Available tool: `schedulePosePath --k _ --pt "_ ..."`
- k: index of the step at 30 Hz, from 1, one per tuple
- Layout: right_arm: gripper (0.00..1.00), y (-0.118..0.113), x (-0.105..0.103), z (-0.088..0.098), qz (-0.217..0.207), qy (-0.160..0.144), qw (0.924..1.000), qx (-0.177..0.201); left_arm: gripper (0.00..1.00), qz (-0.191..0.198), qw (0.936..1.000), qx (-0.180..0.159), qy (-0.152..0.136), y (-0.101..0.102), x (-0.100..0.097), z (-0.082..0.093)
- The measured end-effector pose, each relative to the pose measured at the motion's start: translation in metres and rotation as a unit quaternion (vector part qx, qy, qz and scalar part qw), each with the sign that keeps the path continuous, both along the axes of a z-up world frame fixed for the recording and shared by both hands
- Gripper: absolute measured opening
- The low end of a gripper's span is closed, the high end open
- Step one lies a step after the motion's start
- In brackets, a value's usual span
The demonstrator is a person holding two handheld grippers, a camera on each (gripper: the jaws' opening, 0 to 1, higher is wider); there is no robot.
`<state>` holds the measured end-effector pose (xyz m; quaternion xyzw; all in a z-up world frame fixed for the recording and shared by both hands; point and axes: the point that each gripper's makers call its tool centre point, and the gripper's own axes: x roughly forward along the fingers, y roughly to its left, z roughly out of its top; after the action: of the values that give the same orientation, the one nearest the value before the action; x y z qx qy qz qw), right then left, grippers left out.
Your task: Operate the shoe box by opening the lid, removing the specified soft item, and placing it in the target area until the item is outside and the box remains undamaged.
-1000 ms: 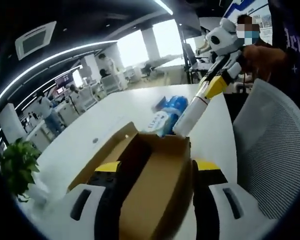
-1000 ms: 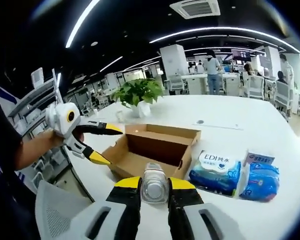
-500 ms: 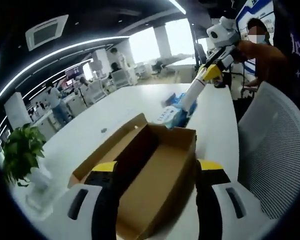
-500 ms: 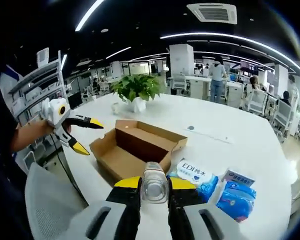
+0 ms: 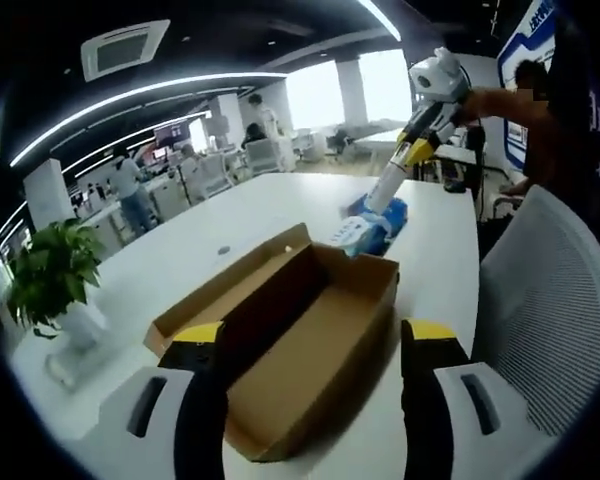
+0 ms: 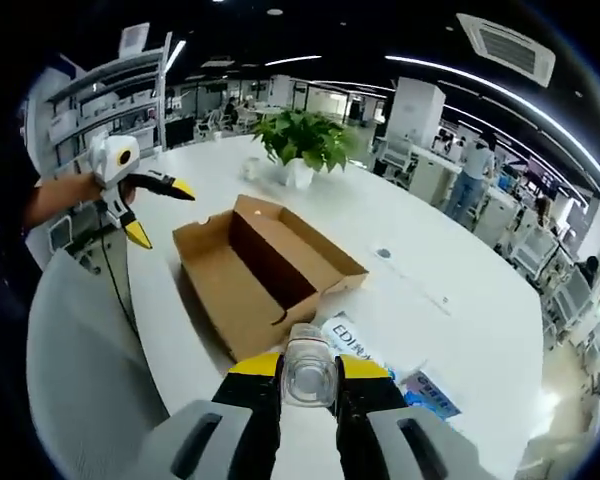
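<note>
Both grippers are mine: the right gripper [image 6: 308, 372] is clamped on one clear bottle [image 6: 307, 369], while the left gripper [image 5: 310, 342] has its jaws spread wide, holding nothing. On the one white table [image 6: 420, 250] I count one open cardboard shoe box [image 6: 260, 270], its inside bare as far as I see. Beside it lie two soft blue-and-white packs [image 6: 390, 368], outside the box, and one potted plant [image 6: 306, 145] stands beyond.
</note>
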<state>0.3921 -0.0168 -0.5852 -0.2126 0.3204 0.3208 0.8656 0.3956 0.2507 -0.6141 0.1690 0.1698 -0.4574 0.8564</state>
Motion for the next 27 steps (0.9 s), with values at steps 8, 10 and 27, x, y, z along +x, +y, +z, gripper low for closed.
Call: schedulePosePath --k 8,10,27 --pt "0.15 -0.008 0.021 0.006 0.053 -0.009 0.9971 -0.053 0.79 0.022 0.9995 -0.015 0.018 0.009 -0.007 0.003" --pt "0.15 -0.011 0.029 0.008 0.059 -0.009 0.9963 -0.061 0.81 0.029 0.9991 -0.023 0.021 0.011 -0.009 0.005" --pt "0.16 -0.014 0.076 0.004 0.149 -0.002 0.976 -0.159 0.87 0.057 0.9969 -0.044 0.032 0.02 -0.023 0.008"
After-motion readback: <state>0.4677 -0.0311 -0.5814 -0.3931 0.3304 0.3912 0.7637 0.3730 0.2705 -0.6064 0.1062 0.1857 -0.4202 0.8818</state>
